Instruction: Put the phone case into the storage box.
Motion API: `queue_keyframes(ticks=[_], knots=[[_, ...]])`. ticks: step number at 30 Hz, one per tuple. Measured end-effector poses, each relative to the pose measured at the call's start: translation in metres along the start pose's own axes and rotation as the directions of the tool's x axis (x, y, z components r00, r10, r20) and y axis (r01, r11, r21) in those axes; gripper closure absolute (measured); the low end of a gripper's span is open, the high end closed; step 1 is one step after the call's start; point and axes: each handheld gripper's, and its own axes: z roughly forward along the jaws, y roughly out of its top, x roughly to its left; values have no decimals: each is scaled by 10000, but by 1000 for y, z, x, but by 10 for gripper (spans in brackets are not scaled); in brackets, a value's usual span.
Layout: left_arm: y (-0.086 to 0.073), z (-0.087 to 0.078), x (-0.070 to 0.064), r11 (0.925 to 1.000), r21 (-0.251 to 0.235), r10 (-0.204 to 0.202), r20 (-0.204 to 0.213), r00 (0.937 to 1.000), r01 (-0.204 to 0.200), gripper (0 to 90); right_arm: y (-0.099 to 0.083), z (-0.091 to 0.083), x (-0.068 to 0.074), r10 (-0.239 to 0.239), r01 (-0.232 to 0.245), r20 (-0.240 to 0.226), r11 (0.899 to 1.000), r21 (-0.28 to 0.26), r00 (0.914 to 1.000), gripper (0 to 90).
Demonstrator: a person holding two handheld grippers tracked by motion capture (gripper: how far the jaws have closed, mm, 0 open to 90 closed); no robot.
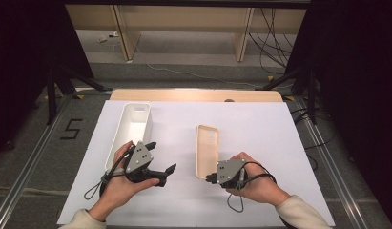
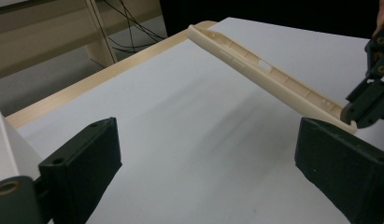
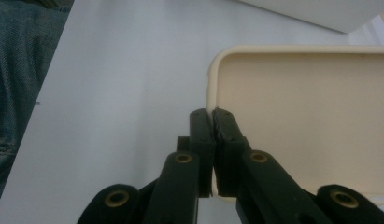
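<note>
High view: right gripper (image 1: 211, 178) pinches the near end of a beige phone case (image 1: 206, 149), jaws pressed onto its rim. Case lies lengthwise on the white table sheet (image 1: 260, 138), open side up, roughly mid-table. Left gripper (image 1: 162, 160) sits to the left of the case, jaws spread wide with nothing between them, apart from the case. White rectangular bin (image 1: 131, 129) stands just behind the left hand (image 1: 118, 186), near the sheet's left side.

Left gripper view: own two jaws wide apart, bare sheet between them. Phone case (image 2: 269, 74) runs diagonally ahead, its side wall with button cutouts facing the camera; right gripper (image 2: 367, 105) clamps its near corner. Bin corner (image 2: 3, 144) at left edge.

Right gripper view: jaws closed tight on the case's rim at a short end; case interior (image 3: 306, 116) spreads to the right. Bin edge (image 3: 316, 11) at top.
</note>
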Motion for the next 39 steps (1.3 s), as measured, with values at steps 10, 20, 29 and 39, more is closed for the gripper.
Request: queue_keyframes(ticks=[10, 20, 29, 39], knots=[[14, 14, 6, 9983, 212, -539, 210, 9983, 534, 135, 2, 3, 5, -234, 234, -74, 9997, 9, 9997, 884], [24, 27, 4, 9964, 305, -807, 378, 9960, 796, 153, 3, 6, 7, -333, 333, -42, 9994, 94, 9994, 884], [30, 40, 3, 9942, 382, -1019, 469, 9937, 1002, 155, 4, 8, 9, -413, 413, -15, 9990, 192, 9991, 884], [33, 52, 3, 9907, 481, -1293, 416, 9907, 1273, 162, 5, 9, 10, -438, 438, -6, 9989, 189, 9990, 884]])
